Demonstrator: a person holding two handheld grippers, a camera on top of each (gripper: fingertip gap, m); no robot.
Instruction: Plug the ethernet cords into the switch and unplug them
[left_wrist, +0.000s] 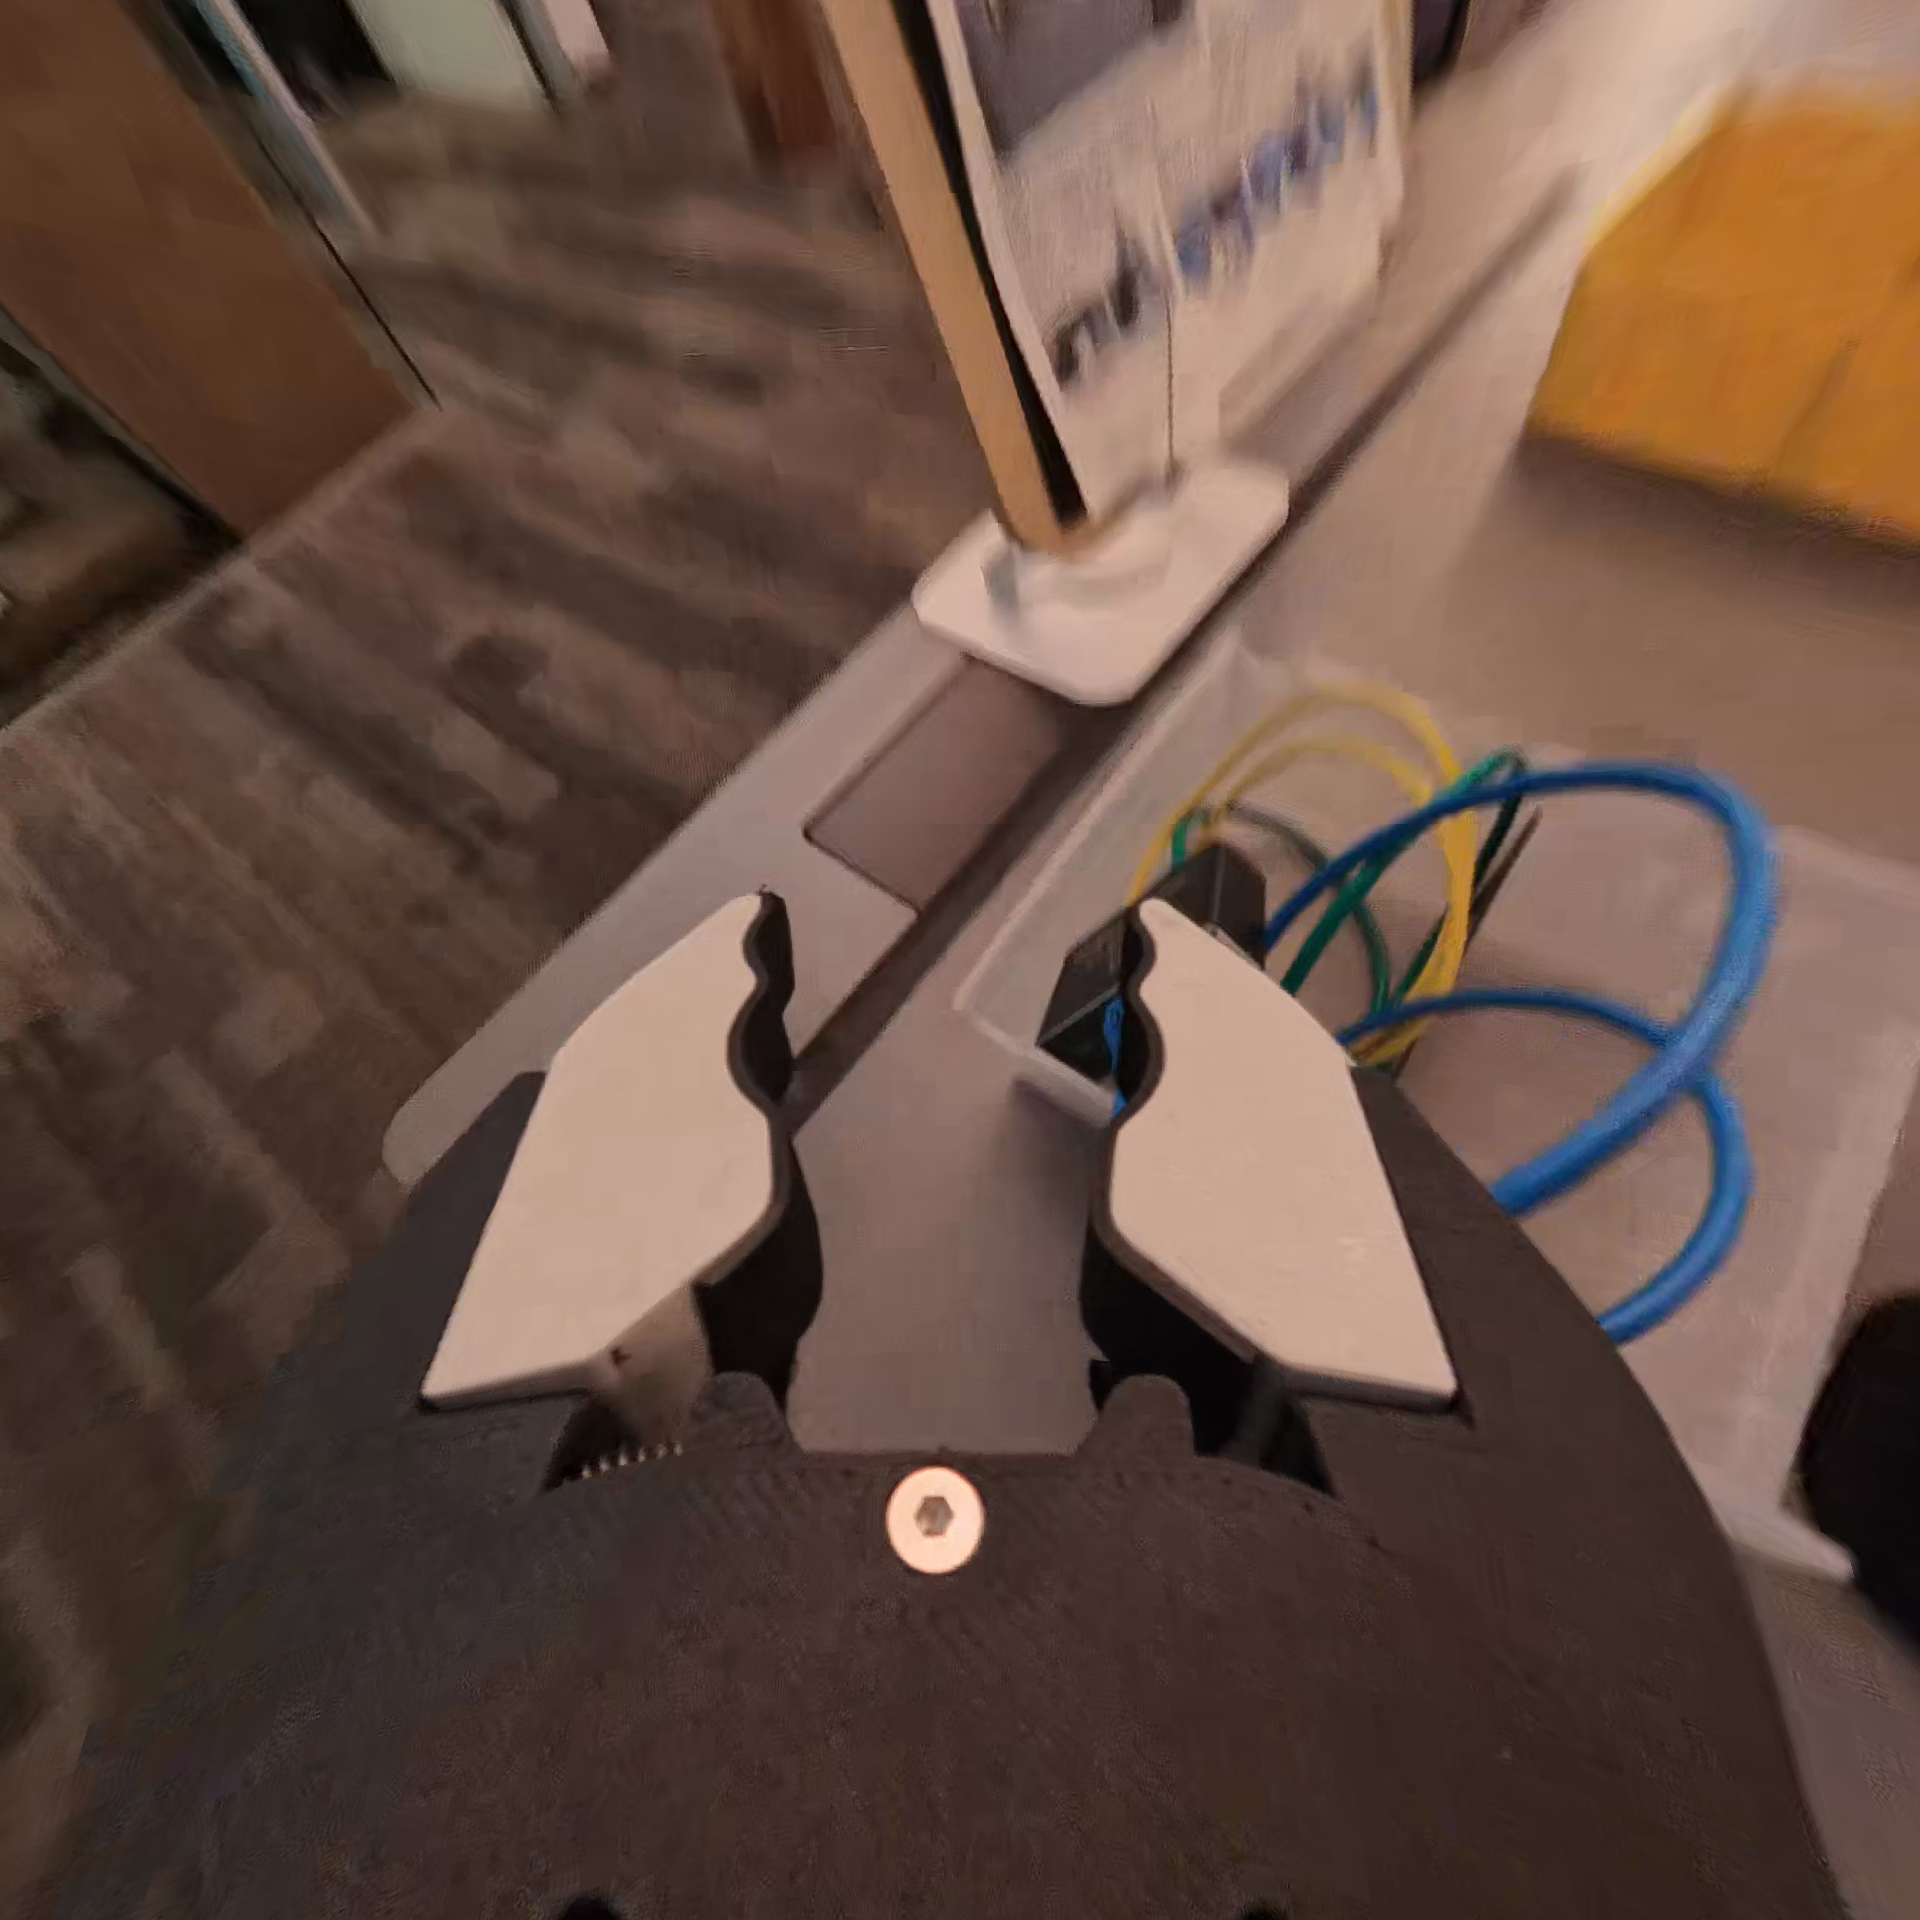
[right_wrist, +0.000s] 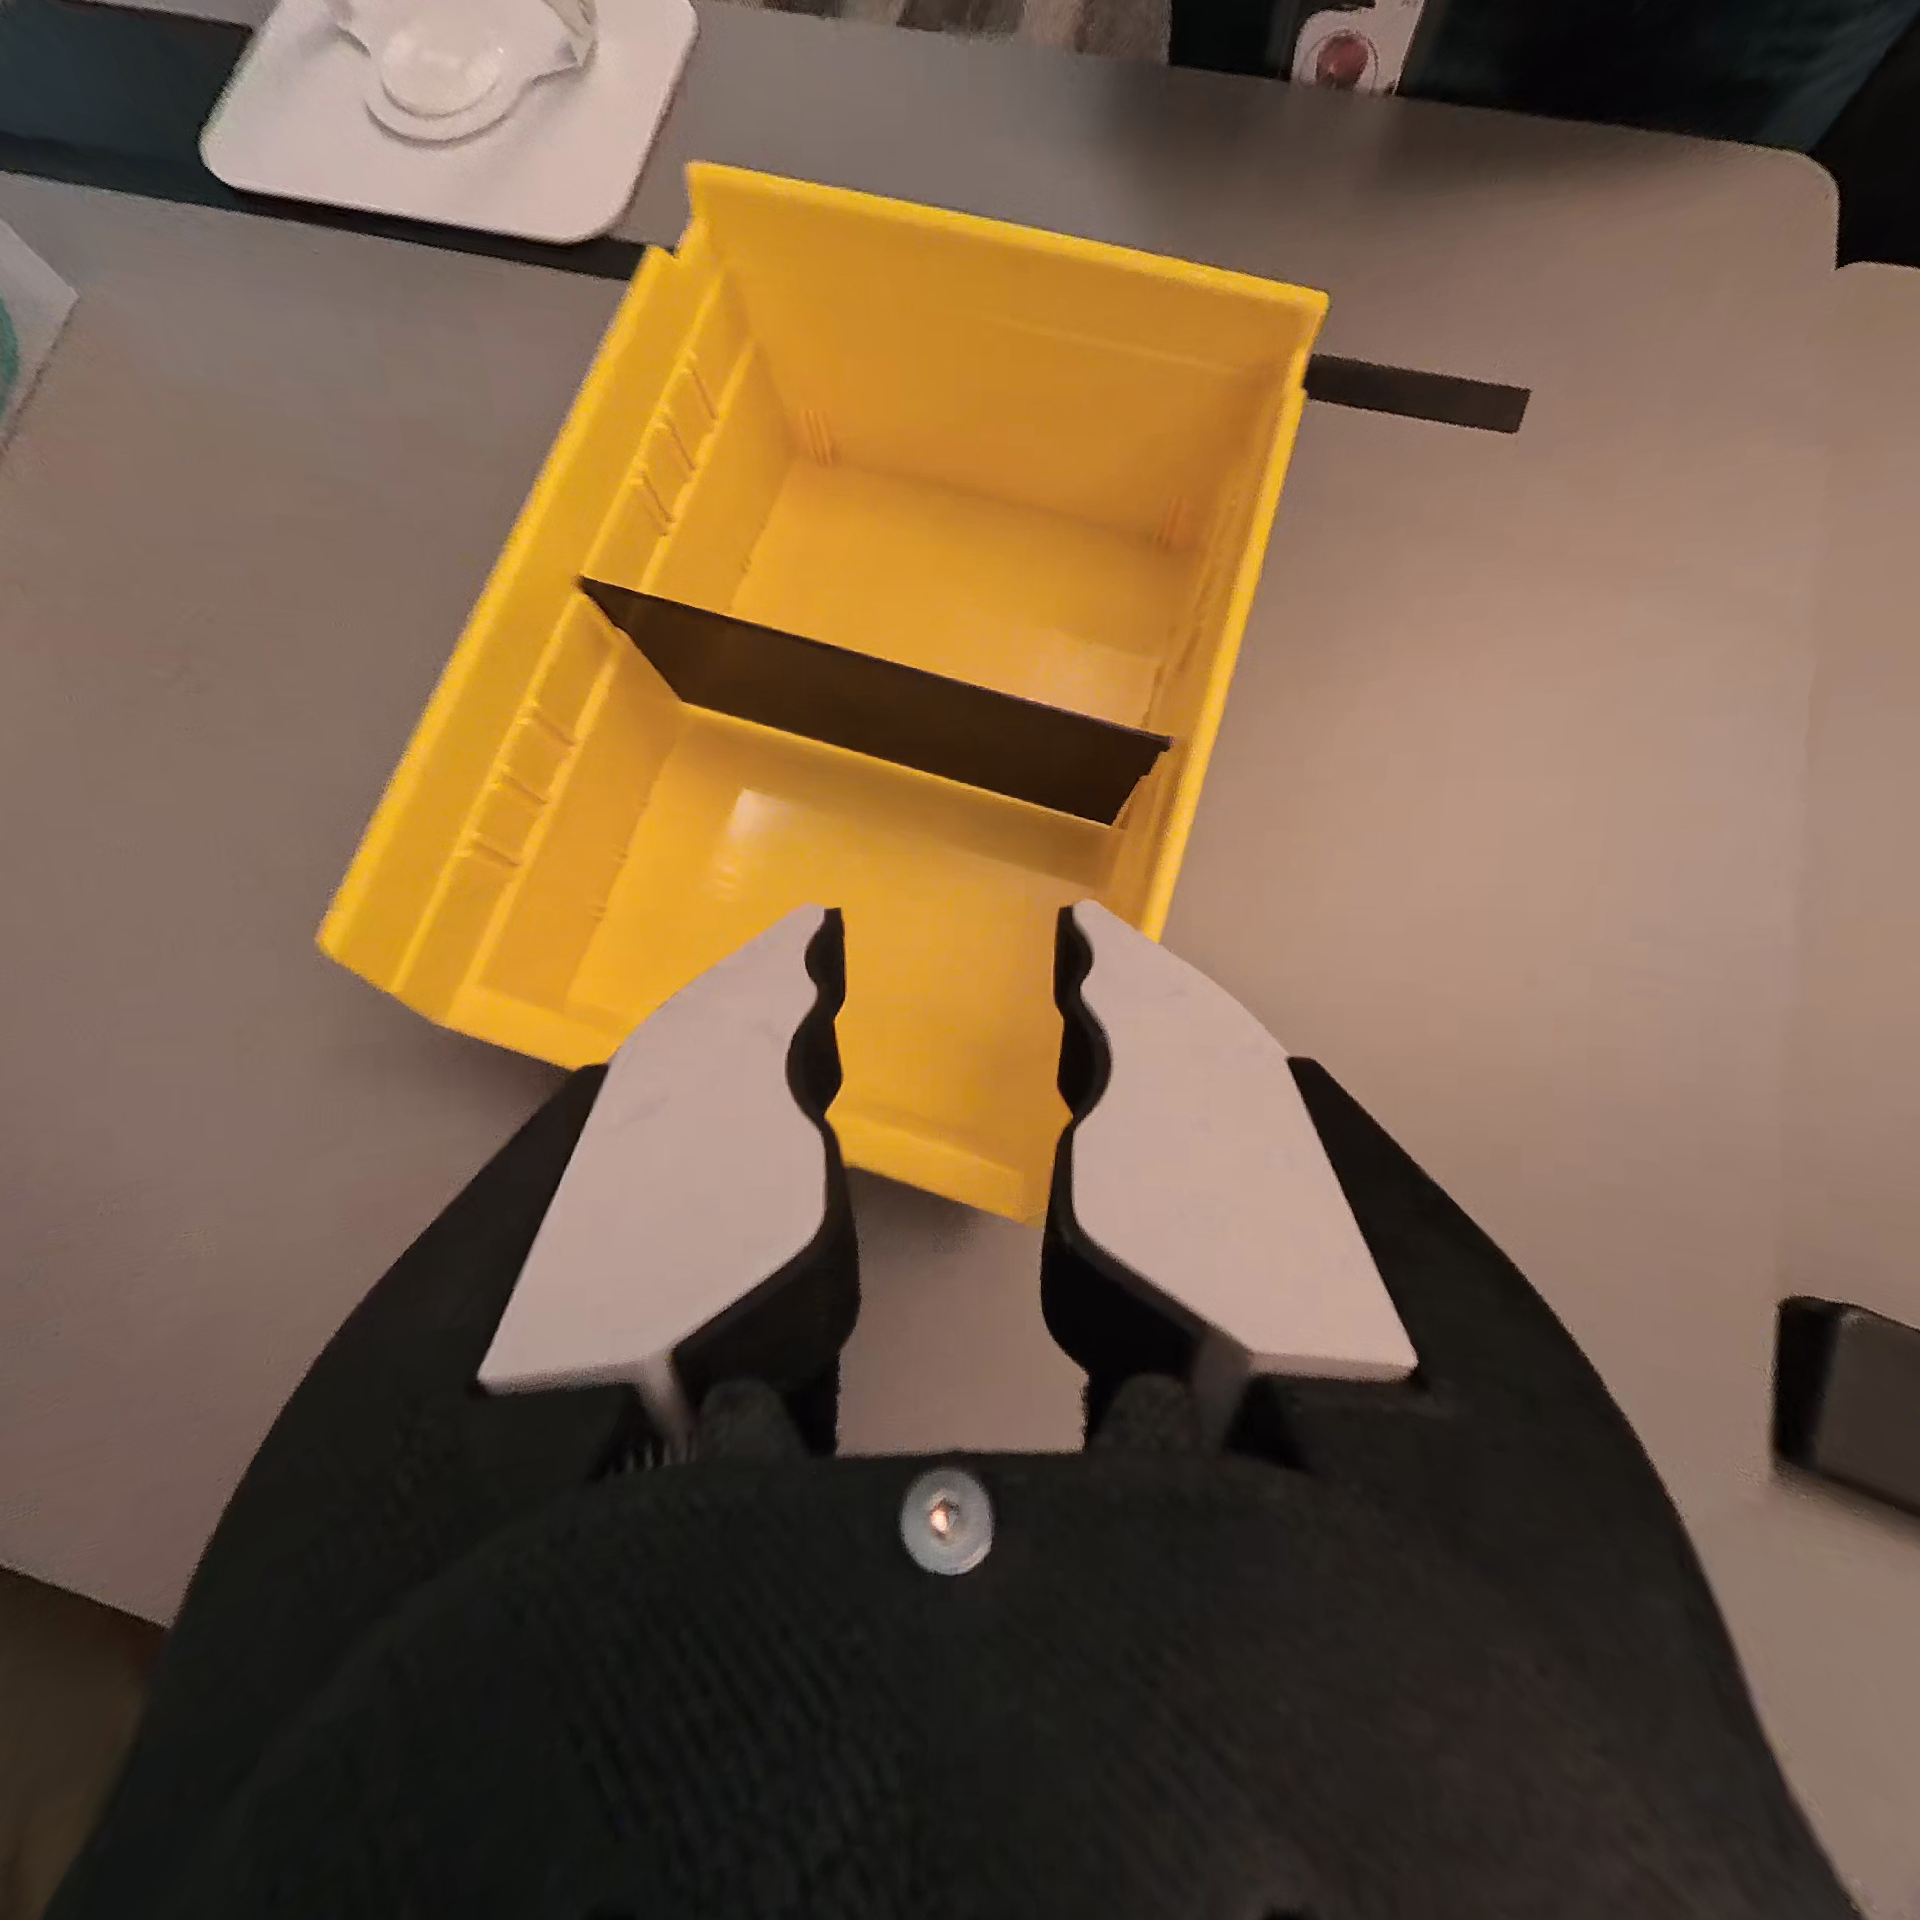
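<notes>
Desk (right_wrist: 1558, 831) edge: cords (left_wrist: 1558, 935) lie just right of the nearer, gaping left gripper (left_wrist: 951, 925); right gripper (right_wrist: 945, 920) gapes over a bin (right_wrist: 1226, 644).

Left hand-held gripper (left_wrist: 956, 925) and right hand-held gripper (right_wrist: 948, 925) — both gaping (nothing gripped).

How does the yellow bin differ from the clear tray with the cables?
The yellow bin is opaque, deep-walled and split by a black divider; both halves look empty. The clear tray is see-through and low-rimmed, holding a black switch and looped blue, yellow and green cables. Both rest on the grey table.
</notes>
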